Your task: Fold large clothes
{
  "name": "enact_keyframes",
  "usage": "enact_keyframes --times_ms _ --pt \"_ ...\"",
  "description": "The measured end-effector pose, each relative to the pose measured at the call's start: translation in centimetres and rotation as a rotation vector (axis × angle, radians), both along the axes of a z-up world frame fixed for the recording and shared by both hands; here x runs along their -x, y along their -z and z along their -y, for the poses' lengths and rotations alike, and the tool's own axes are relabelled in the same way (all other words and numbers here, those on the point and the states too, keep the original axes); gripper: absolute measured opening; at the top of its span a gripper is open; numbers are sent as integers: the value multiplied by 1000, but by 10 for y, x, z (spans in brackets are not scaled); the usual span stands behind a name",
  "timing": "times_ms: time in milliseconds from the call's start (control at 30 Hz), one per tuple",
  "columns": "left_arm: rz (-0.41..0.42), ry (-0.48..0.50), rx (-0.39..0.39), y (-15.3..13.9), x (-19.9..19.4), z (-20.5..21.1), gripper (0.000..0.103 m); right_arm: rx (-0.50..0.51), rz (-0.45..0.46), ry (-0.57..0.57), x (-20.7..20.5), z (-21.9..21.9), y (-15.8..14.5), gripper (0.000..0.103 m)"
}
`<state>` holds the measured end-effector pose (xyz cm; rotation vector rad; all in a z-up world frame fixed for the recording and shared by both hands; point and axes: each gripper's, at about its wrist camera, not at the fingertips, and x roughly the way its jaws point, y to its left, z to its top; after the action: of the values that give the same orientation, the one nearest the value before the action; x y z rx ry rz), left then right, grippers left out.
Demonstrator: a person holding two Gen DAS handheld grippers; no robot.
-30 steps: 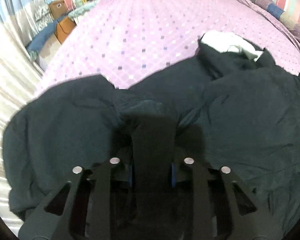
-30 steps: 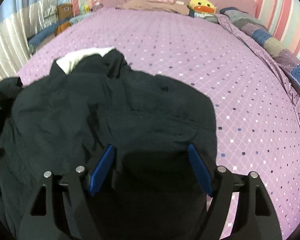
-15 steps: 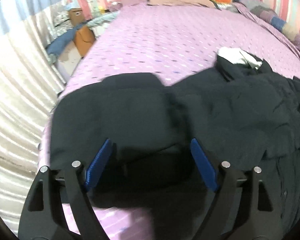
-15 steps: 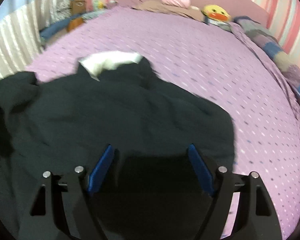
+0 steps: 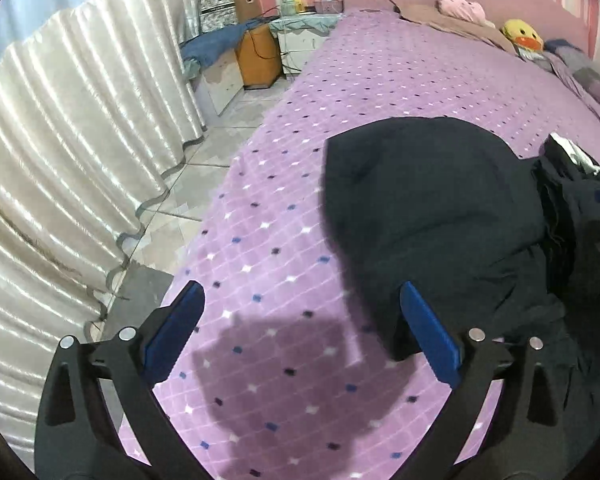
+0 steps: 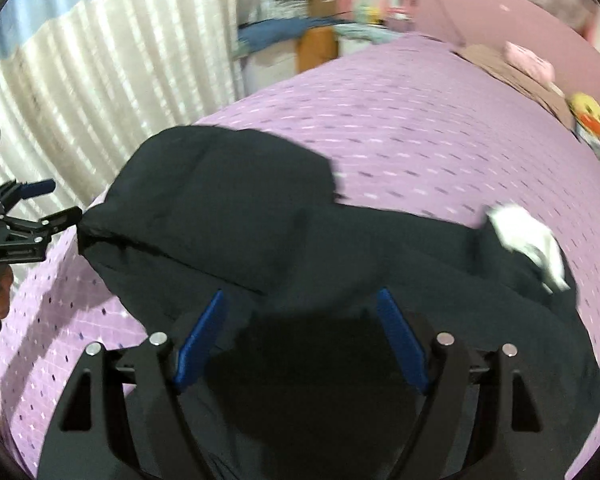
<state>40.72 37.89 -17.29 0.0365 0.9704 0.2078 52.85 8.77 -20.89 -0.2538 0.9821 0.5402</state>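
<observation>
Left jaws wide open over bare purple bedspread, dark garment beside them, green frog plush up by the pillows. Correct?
One thing is off: the plush by the pillows is a yellow duck, not a green frog, as the left wrist view shows. The rest holds: the left gripper has its jaws wide open over the bare purple bedspread, with the dark garment beside them.

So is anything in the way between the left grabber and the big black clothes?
Nothing visible. The left gripper hangs open over bare purple bedspread, and the black garment lies right beside its right-hand finger.
</observation>
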Motion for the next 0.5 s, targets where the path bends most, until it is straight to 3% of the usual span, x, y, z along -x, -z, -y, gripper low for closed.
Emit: enact_keyframes --times_ms 267,367,433,500 --pt "-39 -57 -28 29 0 -36 97 151 4 -123 -21 -64 32 77" --pt "-42 -79 -11 26 14 -60 97 143 -40 -131 -31 -74 37 50" --pt "-43 -87 -14 26 18 -65 97 130 -31 -116 -33 -76 28 23" --pt "-42 -97 -19 24 21 -69 97 123 19 -107 -32 -80 11 15"
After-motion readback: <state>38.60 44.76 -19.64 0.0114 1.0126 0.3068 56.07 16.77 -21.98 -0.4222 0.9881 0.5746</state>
